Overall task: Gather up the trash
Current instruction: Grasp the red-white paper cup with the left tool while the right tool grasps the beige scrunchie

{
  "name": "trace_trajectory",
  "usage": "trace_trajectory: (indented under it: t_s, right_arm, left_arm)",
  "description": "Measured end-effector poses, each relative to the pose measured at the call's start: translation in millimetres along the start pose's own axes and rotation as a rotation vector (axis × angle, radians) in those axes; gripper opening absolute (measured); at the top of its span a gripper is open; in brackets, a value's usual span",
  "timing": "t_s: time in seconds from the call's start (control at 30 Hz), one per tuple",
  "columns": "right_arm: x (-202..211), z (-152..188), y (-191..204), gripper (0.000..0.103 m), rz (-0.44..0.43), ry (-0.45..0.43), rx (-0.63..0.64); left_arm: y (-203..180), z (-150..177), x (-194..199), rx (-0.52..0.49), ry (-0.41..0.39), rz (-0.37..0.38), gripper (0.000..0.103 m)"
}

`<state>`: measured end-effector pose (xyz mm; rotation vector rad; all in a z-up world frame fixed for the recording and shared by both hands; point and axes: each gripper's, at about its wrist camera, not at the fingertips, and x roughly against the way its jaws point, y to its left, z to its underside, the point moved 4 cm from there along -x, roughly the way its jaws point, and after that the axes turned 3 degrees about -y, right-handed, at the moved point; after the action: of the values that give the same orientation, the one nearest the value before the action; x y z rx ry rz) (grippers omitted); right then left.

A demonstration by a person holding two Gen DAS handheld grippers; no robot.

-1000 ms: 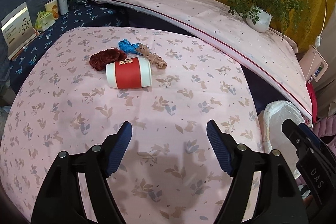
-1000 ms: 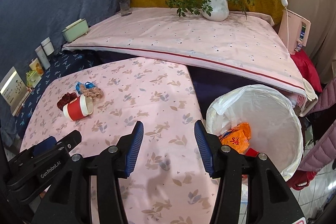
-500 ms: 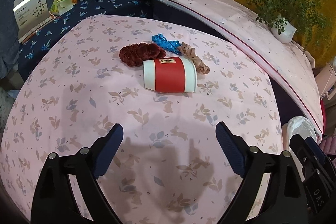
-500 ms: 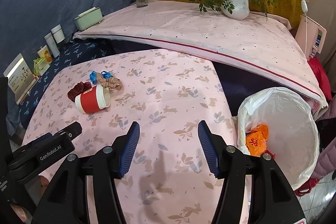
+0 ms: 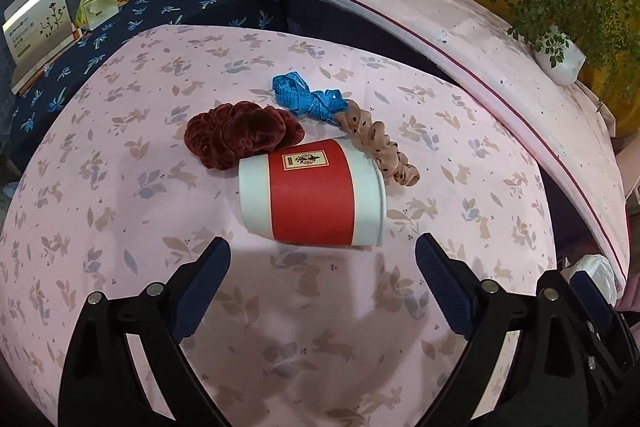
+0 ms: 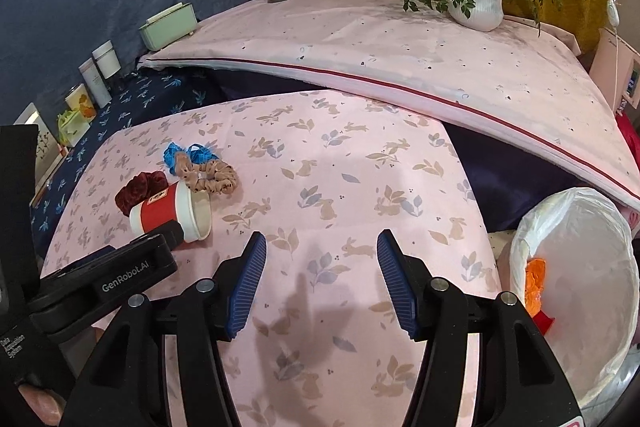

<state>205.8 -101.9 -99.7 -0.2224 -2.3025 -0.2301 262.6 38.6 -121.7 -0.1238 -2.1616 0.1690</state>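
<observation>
Left wrist view: my left gripper (image 5: 322,263) had just been spreading its fingers, nothing between them, to straddle the paper cup (image 5: 310,195) lying sideways just beyond them on the desk (image 5: 120,211).
Right wrist view: my right gripper (image 6: 320,275) hung half-spread and empty, the cup to its left, the lined bin (image 6: 580,267) to its right for the drop.

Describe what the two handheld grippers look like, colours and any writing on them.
Both are black plastic frames with silver rivets. The left gripper has dark navy finger pads; its body reads "GenRobot.AI" in white in the right wrist view. The right gripper has ribbed blue pads.
</observation>
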Motion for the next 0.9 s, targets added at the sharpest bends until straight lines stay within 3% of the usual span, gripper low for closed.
trace_trajectory:
  t_s: [0.3,0.33,0.67,0.7,0.73,0.77,0.9]
  right_arm:
    - [-32.4,-9.2,11.5,0.056,-0.023,0.021,0.004]
    - [-34.6,-9.8,13.8,0.056,-0.027,0.023,0.006]
    - [-43.1,-11.0,42.4,0.056,-0.082,0.038,0.025]
    - [-43.6,-11.4,45.7,0.056,-0.088,0.039,0.027]
    - [-44.5,-11.9,49.4,0.056,-0.096,0.041,0.028]
    - [-46.0,-12.2,52.9,0.056,-0.102,0.043,0.029]
    - [-55.2,-11.6,69.0,0.056,-0.119,0.060,0.051]
  left_arm:
    - [1.7,-6.7,-33.1,0.006,0.040,-0.041,0.087]
    - [3.2,-6.1,-32.5,0.007,0.037,-0.040,0.082]
    - [36.3,0.9,-9.2,0.046,0.002,-0.038,0.082]
    - [40.9,1.7,-5.4,0.052,-0.003,-0.039,0.080]
    - [45.1,3.0,-2.4,0.059,0.000,-0.026,0.059]
    - [48.2,4.5,-2.7,0.061,0.022,-0.015,0.054]
    - [65.8,10.9,-1.5,0.094,0.035,-0.017,0.053]
